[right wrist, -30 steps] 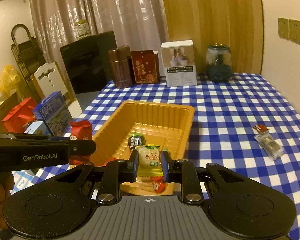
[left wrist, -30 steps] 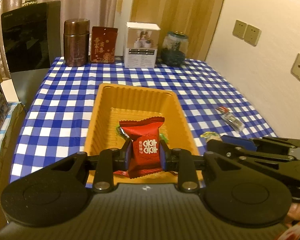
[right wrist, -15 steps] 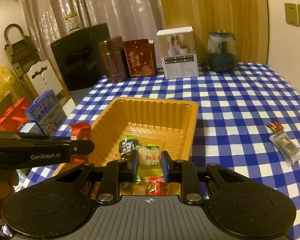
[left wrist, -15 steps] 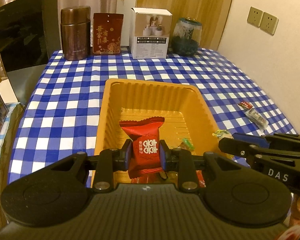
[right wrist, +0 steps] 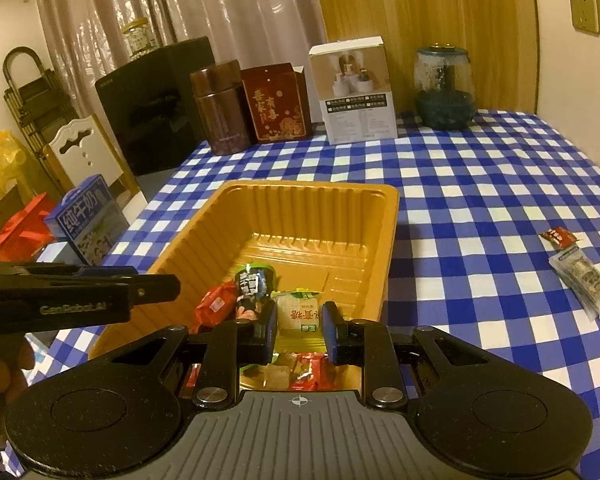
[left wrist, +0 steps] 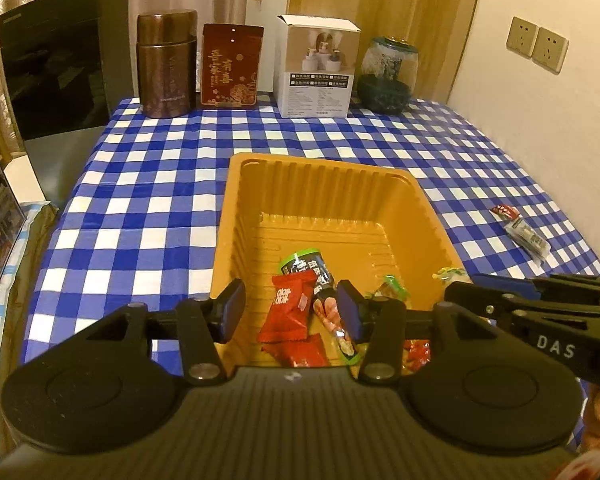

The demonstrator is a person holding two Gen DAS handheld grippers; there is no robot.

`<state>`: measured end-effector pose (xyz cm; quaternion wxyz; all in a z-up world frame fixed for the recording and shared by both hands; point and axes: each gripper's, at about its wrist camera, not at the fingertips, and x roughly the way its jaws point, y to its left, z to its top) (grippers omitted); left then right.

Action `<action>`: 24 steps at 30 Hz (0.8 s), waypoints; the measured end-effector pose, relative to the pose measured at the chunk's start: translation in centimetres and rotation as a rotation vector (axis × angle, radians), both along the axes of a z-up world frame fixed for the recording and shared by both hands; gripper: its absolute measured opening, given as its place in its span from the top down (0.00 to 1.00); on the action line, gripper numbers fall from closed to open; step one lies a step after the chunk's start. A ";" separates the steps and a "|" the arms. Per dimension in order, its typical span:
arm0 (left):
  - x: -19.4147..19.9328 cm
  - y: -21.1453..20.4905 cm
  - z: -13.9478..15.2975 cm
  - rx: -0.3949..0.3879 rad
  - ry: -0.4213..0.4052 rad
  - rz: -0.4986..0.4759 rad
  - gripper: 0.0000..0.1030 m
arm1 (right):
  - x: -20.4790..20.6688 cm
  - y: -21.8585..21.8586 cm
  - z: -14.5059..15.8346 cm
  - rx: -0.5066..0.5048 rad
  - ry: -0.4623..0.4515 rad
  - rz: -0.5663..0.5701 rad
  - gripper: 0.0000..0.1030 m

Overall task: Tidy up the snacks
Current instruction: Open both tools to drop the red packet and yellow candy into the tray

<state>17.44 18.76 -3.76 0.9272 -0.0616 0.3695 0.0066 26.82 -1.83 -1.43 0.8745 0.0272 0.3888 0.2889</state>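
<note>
Two hand-held grippers are hovering side by side over the near end of an orange plastic tray (left wrist: pixel 428 216) sitting on a blue-and-white checked tablecloth (left wrist: pixel 148 208). The left gripper (left wrist: pixel 291 309) is spreading its jaws, and the red candy packet (left wrist: pixel 287 307) is sitting between the pads without being pressed, apparently dropping or already resting on the other snacks in the tray. The right gripper (right wrist: pixel 298 325) is clamping a pale yellow snack packet (right wrist: pixel 299 313) just above the tray floor. To finish this step well, the right hand should be releasing only while the packet is over the tray, low enough not to bounce out. Two more wrapped snacks (right wrist: pixel 576 268) are lying on the cloth well to the right, probably next to be collected.
</note>
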 end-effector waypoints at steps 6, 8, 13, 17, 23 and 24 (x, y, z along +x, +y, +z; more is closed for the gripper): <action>-0.9 0.6 0.4 -0.011 -0.004 0.023 0.55 | -0.3 0.4 0.4 0.016 -0.003 0.004 0.76; -1.2 0.7 0.5 -0.008 -0.006 0.027 0.54 | -0.2 0.4 0.5 0.045 0.007 0.012 0.76; -1.5 1.1 0.8 -0.006 -0.011 0.038 0.54 | 0.1 0.0 0.7 0.104 0.015 -0.009 0.49; -1.8 1.1 1.0 -0.008 -0.016 0.043 0.54 | 0.0 -0.8 0.9 0.108 0.010 -0.026 0.49; -2.4 0.7 1.4 -0.018 -0.018 0.037 0.53 | -0.6 -2.6 1.1 0.082 0.016 -0.075 0.49; -2.6 0.6 1.6 -0.020 -0.020 0.035 0.53 | -0.8 -2.9 1.2 0.081 0.018 -0.081 0.49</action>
